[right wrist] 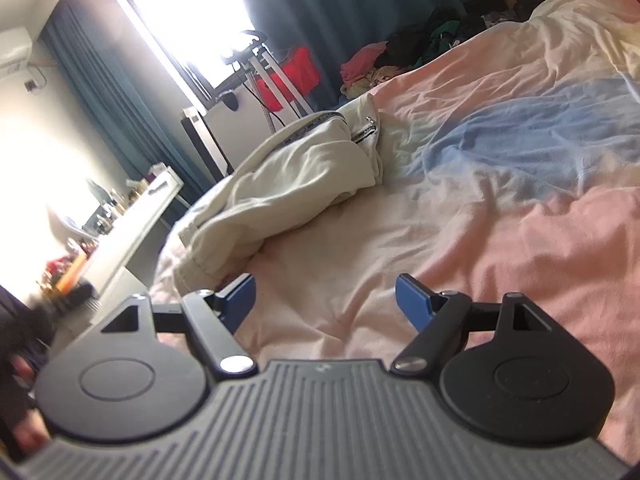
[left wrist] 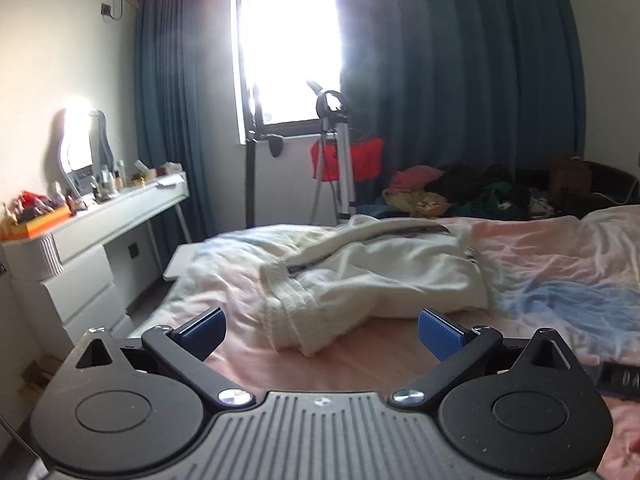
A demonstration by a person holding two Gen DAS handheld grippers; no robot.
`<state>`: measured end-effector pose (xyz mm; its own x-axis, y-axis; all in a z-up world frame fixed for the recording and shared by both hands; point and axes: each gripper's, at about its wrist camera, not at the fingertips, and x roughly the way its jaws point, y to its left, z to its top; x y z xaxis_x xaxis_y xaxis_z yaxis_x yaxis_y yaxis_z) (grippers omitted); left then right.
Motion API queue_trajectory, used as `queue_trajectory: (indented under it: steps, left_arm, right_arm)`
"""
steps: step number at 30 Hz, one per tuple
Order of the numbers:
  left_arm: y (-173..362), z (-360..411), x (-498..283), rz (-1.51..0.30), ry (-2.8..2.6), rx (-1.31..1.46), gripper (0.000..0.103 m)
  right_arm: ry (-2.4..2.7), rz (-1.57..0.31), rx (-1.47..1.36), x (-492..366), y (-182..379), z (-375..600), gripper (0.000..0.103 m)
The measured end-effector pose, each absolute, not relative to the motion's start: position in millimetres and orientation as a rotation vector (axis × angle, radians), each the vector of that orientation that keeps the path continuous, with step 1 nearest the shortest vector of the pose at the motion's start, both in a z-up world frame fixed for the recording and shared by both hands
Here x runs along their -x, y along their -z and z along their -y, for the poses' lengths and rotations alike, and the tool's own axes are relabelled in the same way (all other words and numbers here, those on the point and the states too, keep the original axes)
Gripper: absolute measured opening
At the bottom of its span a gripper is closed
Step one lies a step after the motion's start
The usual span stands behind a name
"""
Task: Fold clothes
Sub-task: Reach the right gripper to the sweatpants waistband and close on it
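A cream-white garment with a dark striped band and a zipper lies crumpled on the bed's pink and blue sheet. My left gripper is open and empty, held just short of the garment's ribbed cuff. The garment also shows in the right wrist view, up and to the left. My right gripper is open and empty above bare pink sheet, its left finger near the garment's lower edge.
A white dressing table with bottles and a mirror stands left of the bed. A tripod and a red item stand under the bright window. A pile of mixed clothes lies beyond the bed's far side.
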<state>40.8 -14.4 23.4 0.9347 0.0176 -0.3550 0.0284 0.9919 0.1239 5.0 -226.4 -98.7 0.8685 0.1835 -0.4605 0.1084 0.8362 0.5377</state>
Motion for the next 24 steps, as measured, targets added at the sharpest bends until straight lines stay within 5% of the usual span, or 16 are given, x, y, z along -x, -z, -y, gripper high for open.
queue_trajectory:
  steps: [14, 24]
  left_arm:
    - [-2, -102, -79, -0.398, -0.181, 0.023, 0.103]
    - [40, -152, -125, -0.57, -0.213, 0.118, 0.103]
  right_arm:
    - [-0.276, -0.614, -0.068, -200, 33, 91, 0.079]
    - [-0.302, -0.6, 0.307, -338, 67, -81, 0.071]
